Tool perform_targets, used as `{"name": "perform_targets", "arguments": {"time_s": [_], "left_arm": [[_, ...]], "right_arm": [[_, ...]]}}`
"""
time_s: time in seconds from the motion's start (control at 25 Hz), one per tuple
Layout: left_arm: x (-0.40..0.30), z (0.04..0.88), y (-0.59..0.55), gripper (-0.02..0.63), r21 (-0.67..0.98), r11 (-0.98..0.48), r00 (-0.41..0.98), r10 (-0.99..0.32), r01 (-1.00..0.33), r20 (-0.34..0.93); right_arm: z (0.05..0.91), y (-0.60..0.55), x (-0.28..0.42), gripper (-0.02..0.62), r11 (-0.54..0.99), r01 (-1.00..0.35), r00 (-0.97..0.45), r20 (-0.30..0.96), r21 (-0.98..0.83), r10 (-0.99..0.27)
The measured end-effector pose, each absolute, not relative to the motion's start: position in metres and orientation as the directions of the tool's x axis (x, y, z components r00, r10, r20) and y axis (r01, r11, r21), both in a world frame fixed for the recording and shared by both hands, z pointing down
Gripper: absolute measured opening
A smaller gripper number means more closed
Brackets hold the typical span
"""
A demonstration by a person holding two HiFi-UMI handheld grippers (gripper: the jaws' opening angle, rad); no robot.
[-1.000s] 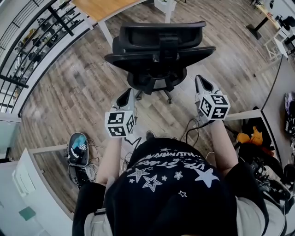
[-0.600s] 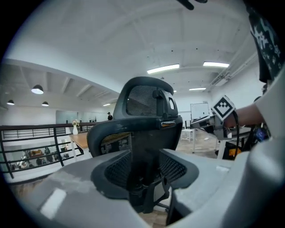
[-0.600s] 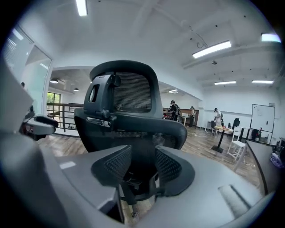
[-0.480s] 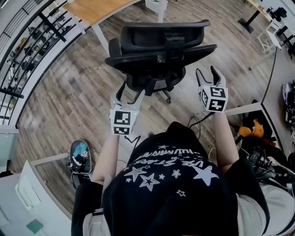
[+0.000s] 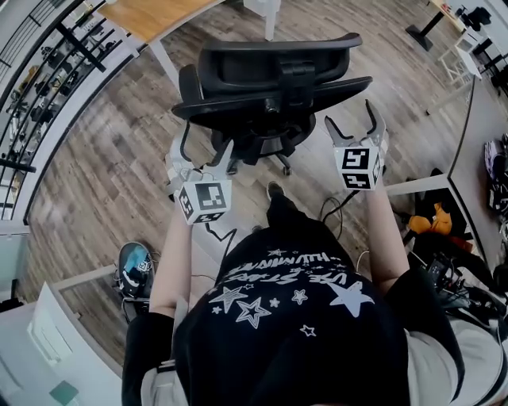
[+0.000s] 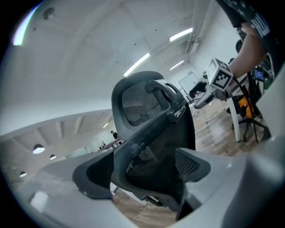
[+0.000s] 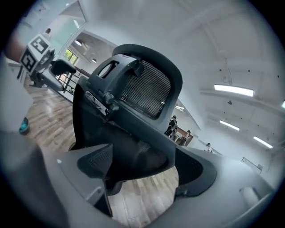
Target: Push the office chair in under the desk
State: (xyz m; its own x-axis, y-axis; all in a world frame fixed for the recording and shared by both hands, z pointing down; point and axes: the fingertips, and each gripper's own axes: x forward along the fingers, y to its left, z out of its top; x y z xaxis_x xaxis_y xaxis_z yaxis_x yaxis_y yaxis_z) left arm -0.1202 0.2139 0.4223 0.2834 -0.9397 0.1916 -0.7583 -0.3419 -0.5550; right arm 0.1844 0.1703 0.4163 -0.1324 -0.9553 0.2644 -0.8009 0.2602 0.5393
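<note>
The black office chair (image 5: 270,87) stands on the wood floor with its mesh back and headrest toward me, short of the wooden desk (image 5: 155,16) at the top left. My left gripper (image 5: 205,151) is at the left edge of the backrest and my right gripper (image 5: 351,119) at its right edge. Both have just been opening and now stand open and wide. In the left gripper view the chair back (image 6: 151,133) fills the gap ahead of the left gripper (image 6: 142,167), pads not pressing it. The right gripper view shows the same chair back (image 7: 129,111) ahead of the right gripper (image 7: 144,167).
A railing with shelves of small items (image 5: 48,71) runs along the left. A blue object with cables (image 5: 135,262) lies on the floor at my left. A white frame (image 5: 421,186) and orange clutter (image 5: 432,234) stand on the right. My foot (image 5: 275,190) is behind the chair base.
Both grippers went from shut to wide open, rolled about their own line, and moved forward toward the chair back, the left one also outward to the left.
</note>
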Motion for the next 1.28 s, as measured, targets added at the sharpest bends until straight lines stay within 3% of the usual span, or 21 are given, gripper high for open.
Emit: {"name": "perform_targets", "arguments": {"time_s": [0.24,0.44,0.56,0.76,0.84,0.88,0.92,1.28], "left_arm": [[-0.133,0.410,0.189,0.436,-0.658,-0.269,0.197,-0.963,-0.704,0.183],[-0.137,0.420,0.170,0.436,-0.796,-0.248,0.114,-0.968,-0.552,0.223],[-0.138,0.421,0.163,0.427,-0.846,-0.228,0.076,-0.973,-0.481,0.220],[-0.147,0.422,0.148,0.382,-0.882,-0.196,0.022,-0.978,-0.428,0.207],[-0.152,0.414,0.146,0.309,-0.901,-0.142,-0.003,-0.988,-0.409,0.157],[-0.154,0.411,0.144,0.238,-0.909,-0.118,-0.016,-0.991,-0.399,0.136],[-0.155,0.409,0.142,0.225,-0.914,-0.102,-0.027,-0.992,-0.392,0.122],[-0.154,0.405,0.131,0.224,-0.908,-0.057,-0.062,-0.994,-0.414,0.090]], "right_arm": [[0.414,0.143,0.188,0.436,0.243,-0.679,-0.088,0.252,0.692,-0.964],[0.414,0.127,0.197,0.432,0.208,-0.586,-0.029,0.236,0.783,-0.971],[0.405,0.119,0.196,0.360,0.160,-0.543,-0.010,0.184,0.824,-0.983],[0.408,0.100,0.192,0.350,0.162,-0.519,-0.002,0.188,0.839,-0.982],[0.407,0.095,0.191,0.338,0.137,-0.517,0.017,0.170,0.845,-0.985],[0.405,0.093,0.192,0.303,0.118,-0.511,0.029,0.154,0.852,-0.988],[0.403,0.092,0.193,0.287,0.108,-0.505,0.037,0.147,0.856,-0.988],[0.399,0.085,0.195,0.284,0.097,-0.512,0.027,0.128,0.853,-0.991]]}}
